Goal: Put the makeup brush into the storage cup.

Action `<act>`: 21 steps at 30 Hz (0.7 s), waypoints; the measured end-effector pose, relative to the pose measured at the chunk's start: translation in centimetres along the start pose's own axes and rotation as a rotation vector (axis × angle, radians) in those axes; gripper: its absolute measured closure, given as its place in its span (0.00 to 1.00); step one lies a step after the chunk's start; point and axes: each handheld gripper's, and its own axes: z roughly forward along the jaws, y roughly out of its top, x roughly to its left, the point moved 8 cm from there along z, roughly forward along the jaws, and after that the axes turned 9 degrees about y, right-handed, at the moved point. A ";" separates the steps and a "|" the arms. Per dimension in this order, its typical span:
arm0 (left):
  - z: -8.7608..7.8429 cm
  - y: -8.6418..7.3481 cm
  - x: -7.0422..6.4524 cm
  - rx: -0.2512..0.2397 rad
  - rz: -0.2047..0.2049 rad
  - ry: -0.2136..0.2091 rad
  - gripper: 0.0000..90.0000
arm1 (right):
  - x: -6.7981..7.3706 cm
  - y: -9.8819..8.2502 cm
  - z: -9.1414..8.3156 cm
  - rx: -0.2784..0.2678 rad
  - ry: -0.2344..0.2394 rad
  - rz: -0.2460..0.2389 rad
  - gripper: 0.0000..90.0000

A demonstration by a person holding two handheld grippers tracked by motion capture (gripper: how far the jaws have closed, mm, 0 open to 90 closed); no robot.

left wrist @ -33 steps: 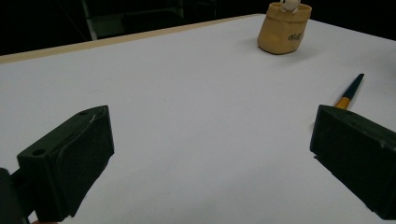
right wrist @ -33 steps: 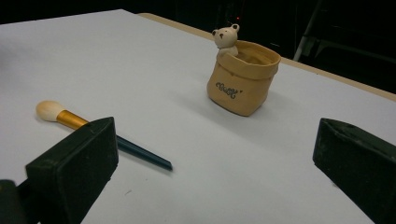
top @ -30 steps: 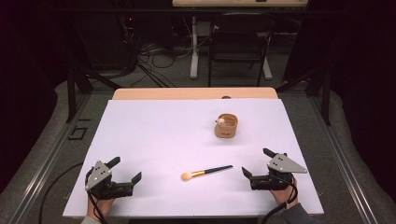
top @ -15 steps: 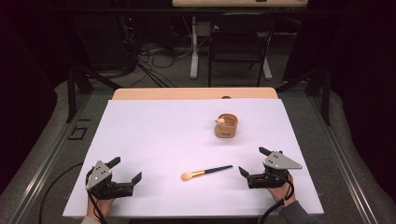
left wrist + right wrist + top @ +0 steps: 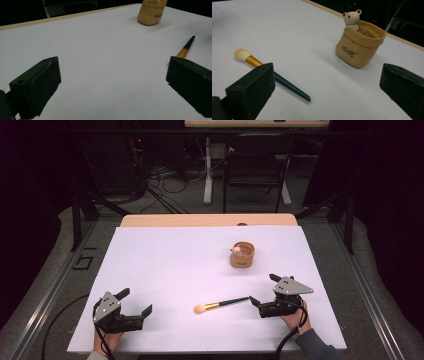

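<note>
A makeup brush (image 5: 220, 305) (image 5: 269, 72) with a pale tuft, gold ferrule and dark blue handle lies flat near the table's front middle. A tan sack-shaped pot (image 5: 242, 255) (image 5: 359, 45) with a small bear figure on its rim stands farther back right. My right gripper (image 5: 264, 289) is open, low over the table just right of the brush's handle tip, nothing between its jaws. My left gripper (image 5: 135, 302) rests open at the front left, far from the brush (image 5: 187, 46) and the pot (image 5: 151, 13).
A white sheet (image 5: 175, 270) covers the table, with a wooden strip (image 5: 200, 220) along the far edge. Beyond it stand a black chair (image 5: 257, 165) and loose cables on the floor. Metal rails run along both table sides.
My right gripper has slid left toward the brush handle's tip. The left gripper, brush and pot have stayed put.
</note>
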 end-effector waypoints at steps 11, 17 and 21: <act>0.0 0.0 0.1 0.003 0.001 0.002 0.00 | 0.1 0.6 1.4 0.051 0.064 -0.038 0.00; 0.0 0.0 0.0 0.002 0.004 -0.003 0.00 | 0.9 1.4 2.3 0.083 0.108 -0.081 0.00; 0.0 0.0 0.0 0.001 0.005 -0.001 0.00 | 1.1 1.9 2.8 0.096 0.133 -0.101 0.00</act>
